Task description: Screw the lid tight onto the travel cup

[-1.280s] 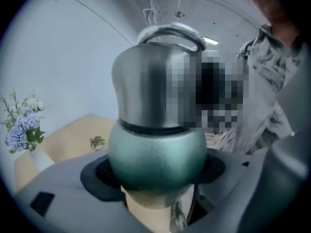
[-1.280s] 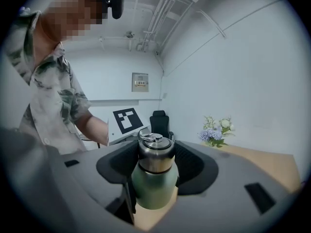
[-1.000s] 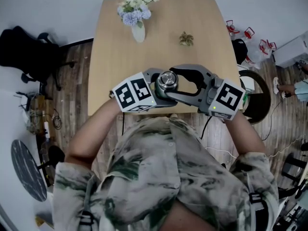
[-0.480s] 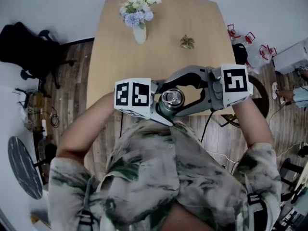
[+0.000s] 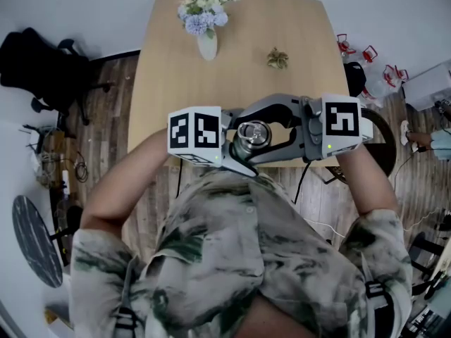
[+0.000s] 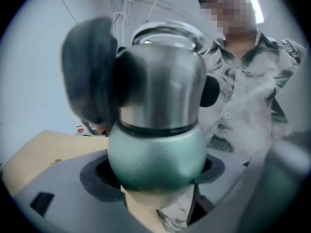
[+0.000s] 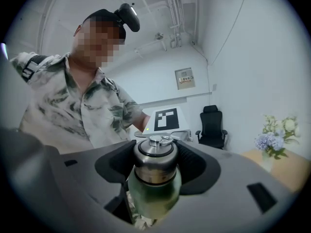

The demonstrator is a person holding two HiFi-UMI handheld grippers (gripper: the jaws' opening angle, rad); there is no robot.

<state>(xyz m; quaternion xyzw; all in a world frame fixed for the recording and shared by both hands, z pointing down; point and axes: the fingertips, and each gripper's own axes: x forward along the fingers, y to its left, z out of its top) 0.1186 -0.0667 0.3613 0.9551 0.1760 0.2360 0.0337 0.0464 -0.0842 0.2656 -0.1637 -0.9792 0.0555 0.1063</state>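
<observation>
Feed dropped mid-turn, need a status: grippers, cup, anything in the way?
Left gripper clamped on travel cup body. Right gripper jaws just closing around lid, pads not yet pressing. Cup held above table edge; flower vase well clear.

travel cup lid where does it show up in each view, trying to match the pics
Head view: the lid is at centre, near the table's front edge.
Left gripper view: the lid fills upper centre, blurred, atop the green cup body.
Right gripper view: the lid sits lower centre, small.
Shared landmark: the person's patterned shirt, in all three views.
</observation>
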